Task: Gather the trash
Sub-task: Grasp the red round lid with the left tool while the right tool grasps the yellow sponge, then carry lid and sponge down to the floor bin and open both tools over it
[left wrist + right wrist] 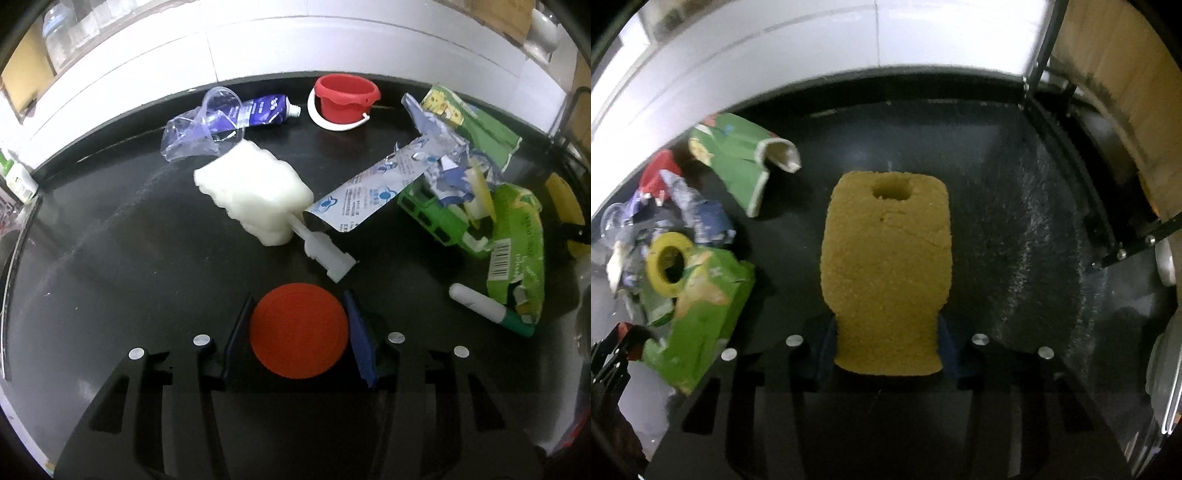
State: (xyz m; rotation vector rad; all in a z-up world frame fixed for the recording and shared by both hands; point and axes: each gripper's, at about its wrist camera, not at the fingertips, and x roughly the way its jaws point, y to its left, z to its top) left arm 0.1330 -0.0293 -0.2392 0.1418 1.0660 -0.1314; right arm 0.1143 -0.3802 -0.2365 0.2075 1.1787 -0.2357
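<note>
My left gripper [298, 334] is shut on a round red lid [298, 330], held just above the black table [110, 277]. Ahead of it lie a white sponge brush [255, 192], a silver-blue wrapper [373, 192], a green basket [432, 214] stuffed with wrappers, a green snack bag [517, 251] and a marker [487, 308]. Farther back are a crushed clear cup [199, 125], a blue tube [262, 110] and a red bucket [345, 98]. My right gripper [886, 343] is shut on a yellow sponge [886, 266] with a hole near its far end.
In the right wrist view, green bags [698, 314], a yellow tape roll [666, 266] and a torn green carton [738, 158] pile up at the left. A white wall [812, 48] runs behind the table. A black frame post [1041, 62] and cardboard [1126, 92] stand at the right.
</note>
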